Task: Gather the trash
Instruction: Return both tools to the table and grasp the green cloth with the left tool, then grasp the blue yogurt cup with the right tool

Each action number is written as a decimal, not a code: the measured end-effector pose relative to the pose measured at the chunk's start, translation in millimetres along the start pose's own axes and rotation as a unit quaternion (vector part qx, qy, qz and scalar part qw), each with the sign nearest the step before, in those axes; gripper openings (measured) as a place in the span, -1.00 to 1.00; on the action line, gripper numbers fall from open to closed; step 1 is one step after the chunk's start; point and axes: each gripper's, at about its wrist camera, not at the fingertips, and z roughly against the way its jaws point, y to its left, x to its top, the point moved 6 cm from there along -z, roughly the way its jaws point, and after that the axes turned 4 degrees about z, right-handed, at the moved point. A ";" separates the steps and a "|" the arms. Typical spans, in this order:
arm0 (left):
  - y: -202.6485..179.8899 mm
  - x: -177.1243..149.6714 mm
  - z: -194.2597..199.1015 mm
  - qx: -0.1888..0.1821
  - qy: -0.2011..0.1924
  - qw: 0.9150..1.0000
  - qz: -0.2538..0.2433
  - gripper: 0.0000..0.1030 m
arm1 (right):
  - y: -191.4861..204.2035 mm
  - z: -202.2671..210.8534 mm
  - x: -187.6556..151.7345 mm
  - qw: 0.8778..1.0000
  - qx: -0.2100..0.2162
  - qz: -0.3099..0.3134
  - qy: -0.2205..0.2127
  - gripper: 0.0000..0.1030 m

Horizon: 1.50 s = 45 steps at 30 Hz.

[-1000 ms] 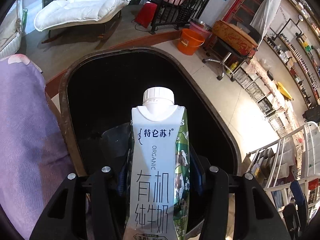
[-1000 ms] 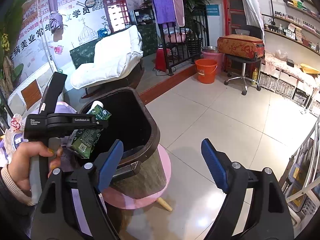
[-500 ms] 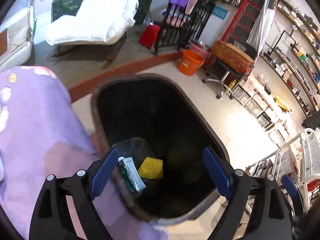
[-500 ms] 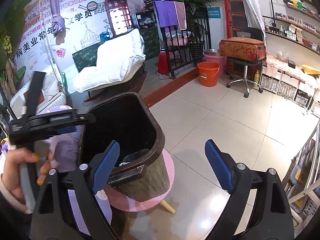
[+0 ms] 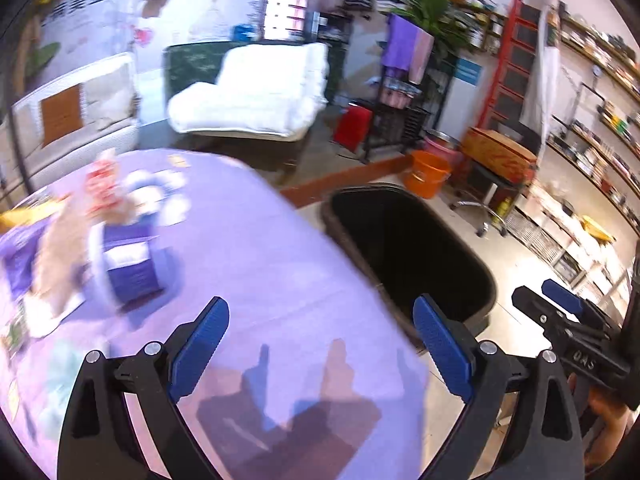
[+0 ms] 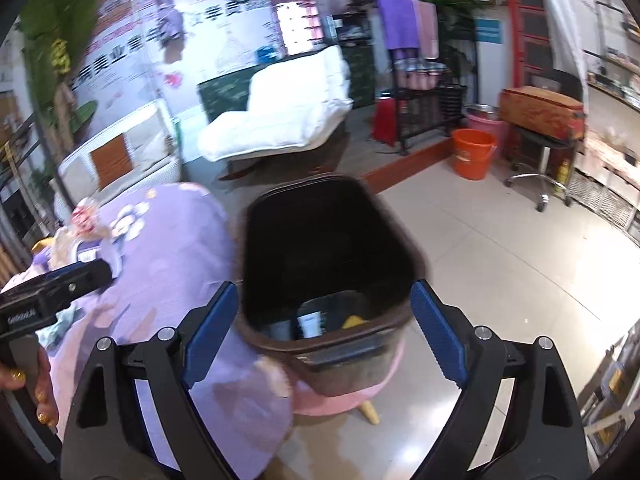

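- Beside the right edge of the purple-covered table [image 5: 280, 264], the dark bin [image 6: 324, 240] stands on a pink stool [image 6: 344, 400].
- Bin contents: carton [image 6: 310, 323], dark item and yellow item [image 6: 354, 321] lie at the bottom near the front wall.
- Left gripper [image 5: 320, 340]: over the table's near edge, jaws just opened wide, nothing between them.
- Right gripper [image 6: 324, 334]: jaws wide apart, empty, framing the bin's front rim.
- Blurred litter [image 5: 120, 240] sits toward the table's left side, well apart from both grippers.

A lilac cloth [image 5: 280, 264] is covering the near left table; the brown bin [image 6: 320, 344] is showing black inside, an orange bucket [image 6: 472, 152] standing far right.
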 end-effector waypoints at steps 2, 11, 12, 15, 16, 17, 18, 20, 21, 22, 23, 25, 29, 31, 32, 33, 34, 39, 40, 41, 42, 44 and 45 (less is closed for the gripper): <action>19.2 -4.8 8.5 0.023 -0.001 1.000 0.012 0.80 | 17.8 -4.2 -0.8 1.000 0.019 0.014 0.006 0.69; 99.2 -24.6 39.5 0.115 0.003 0.992 0.060 0.80 | 98.2 -21.5 -13.9 0.993 0.090 0.065 0.041 0.71; 105.9 -25.5 40.6 0.122 0.005 0.991 0.062 0.80 | 106.1 -22.5 -14.7 0.992 0.097 0.069 0.044 0.71; 126.1 -30.6 41.4 0.141 0.021 0.988 0.062 0.80 | 129.5 -26.5 -16.5 0.988 0.117 0.085 0.054 0.72; 130.1 -31.4 40.1 0.141 0.026 0.988 0.062 0.80 | 138.1 -27.2 -16.6 0.986 0.125 0.090 0.056 0.72; 134.3 -31.2 37.0 0.139 0.031 0.988 0.061 0.80 | 144.3 -26.4 -18.1 0.985 0.130 0.093 0.058 0.72; 141.4 -34.9 36.4 0.137 0.037 0.988 0.058 0.80 | 153.8 -27.1 -17.9 0.983 0.138 0.100 0.061 0.72; 149.2 -36.4 26.0 0.135 0.051 0.988 0.048 0.80 | 164.2 -27.6 -17.7 0.982 0.147 0.105 0.064 0.72; 150.5 -36.6 20.4 0.137 0.060 0.988 0.043 0.80 | 170.5 -28.2 -17.0 0.980 0.150 0.110 0.065 0.72; 152.0 -40.9 17.7 0.140 0.067 0.987 0.038 0.78 | 173.9 -28.3 -18.5 0.980 0.151 0.113 0.066 0.72; 153.3 -42.5 13.5 0.141 0.073 0.987 0.035 0.73 | 178.0 -29.4 -18.5 0.979 0.152 0.117 0.069 0.72; 155.8 -44.2 9.0 0.135 0.084 0.986 0.041 0.49 | 184.4 -31.3 -19.3 0.978 0.155 0.121 0.073 0.72; 162.2 -48.0 14.9 0.130 0.079 0.986 0.068 0.09 | 190.4 -37.6 -20.9 0.976 0.161 0.121 0.085 0.72; 166.3 -48.4 20.7 0.123 0.070 0.986 0.085 -0.22 | 193.6 -41.4 -21.6 0.975 0.164 0.120 0.091 0.72; 166.6 -48.2 22.2 0.120 0.067 0.986 0.091 -0.29 | 194.9 -42.7 -21.9 0.975 0.164 0.120 0.094 0.72; 167.5 -48.9 24.4 0.117 0.065 0.986 0.096 -0.44 | 197.0 -44.7 -21.6 0.974 0.167 0.119 0.097 0.72; 168.1 -49.6 26.4 0.115 0.063 0.986 0.101 -0.54 | 198.0 -45.3 -21.8 0.974 0.168 0.119 0.099 0.72; 172.9 -54.9 36.8 0.102 0.055 0.986 0.123 -0.77 | 207.5 -50.6 -21.1 0.971 0.178 0.116 0.107 0.72; 174.3 -56.1 40.0 0.100 0.051 0.986 0.127 -0.78 | 211.0 -52.4 -20.2 0.970 0.183 0.115 0.111 0.72; 175.3 -57.2 44.9 0.097 0.045 0.986 0.132 -0.79 | 213.6 -53.2 -19.8 0.969 0.186 0.115 0.112 0.72; 175.9 -57.7 49.9 0.095 0.039 0.985 0.136 -0.80 | 216.2 -54.0 -19.0 0.969 0.189 0.114 0.113 0.72; 177.1 -58.2 61.7 0.098 0.025 0.985 0.140 -0.80 | 228.2 -58.5 -16.5 0.965 0.198 0.121 0.119 0.72; 177.4 -58.1 67.1 0.102 0.018 0.985 0.140 -0.80 | 231.1 -59.8 -16.2 0.965 0.200 0.123 0.121 0.72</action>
